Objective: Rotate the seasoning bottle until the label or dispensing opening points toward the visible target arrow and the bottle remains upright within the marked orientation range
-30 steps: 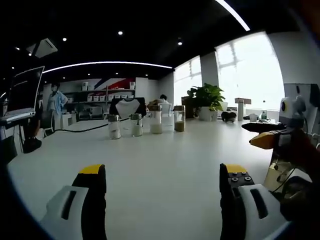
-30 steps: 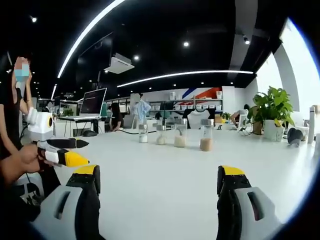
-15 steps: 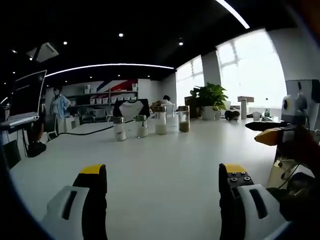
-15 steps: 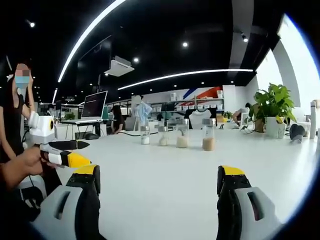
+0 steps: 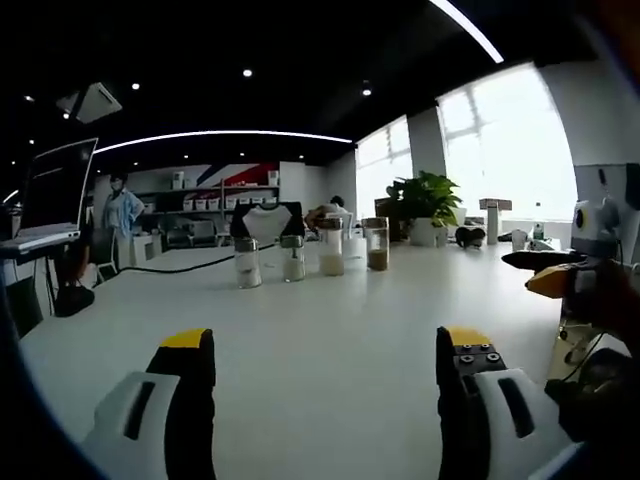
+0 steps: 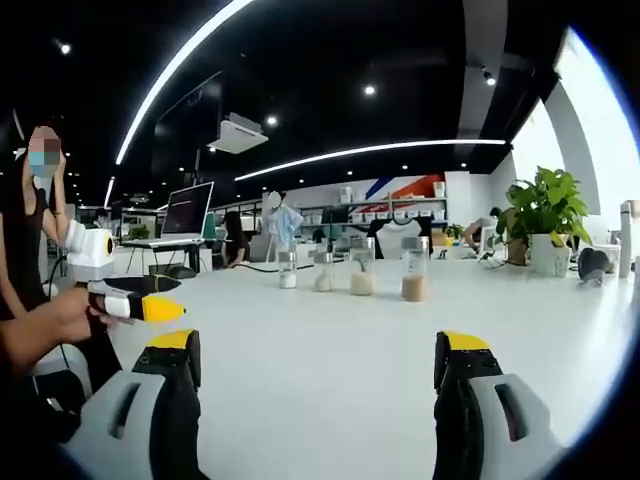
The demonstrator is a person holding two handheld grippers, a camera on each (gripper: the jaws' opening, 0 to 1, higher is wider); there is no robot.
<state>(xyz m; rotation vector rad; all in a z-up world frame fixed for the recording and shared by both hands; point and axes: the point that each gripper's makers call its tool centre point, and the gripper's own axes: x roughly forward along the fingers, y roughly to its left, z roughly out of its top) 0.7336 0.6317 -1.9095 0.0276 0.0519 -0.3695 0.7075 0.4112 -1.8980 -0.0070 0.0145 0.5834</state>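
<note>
Left tongs (image 5: 320, 360) released, jaws spread wide, nothing between them, low over the white tabletop (image 5: 320, 310). Right tongs (image 6: 315, 360) likewise released and empty. Four seasoning bottles (image 5: 293, 258) stand upright in a row toward the tabletop's far edge, well apart from both tongs; from the right gripper view the brown-filled bottle (image 6: 413, 270) is rightmost. Potted plant (image 6: 545, 225) near far right corner.

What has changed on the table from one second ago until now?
Nothing was taken hold of or let go. The four seasoning bottles shift only because the camera moved. Both tongs, left and right, stay open and empty, far from the bottles on the white table.
</note>
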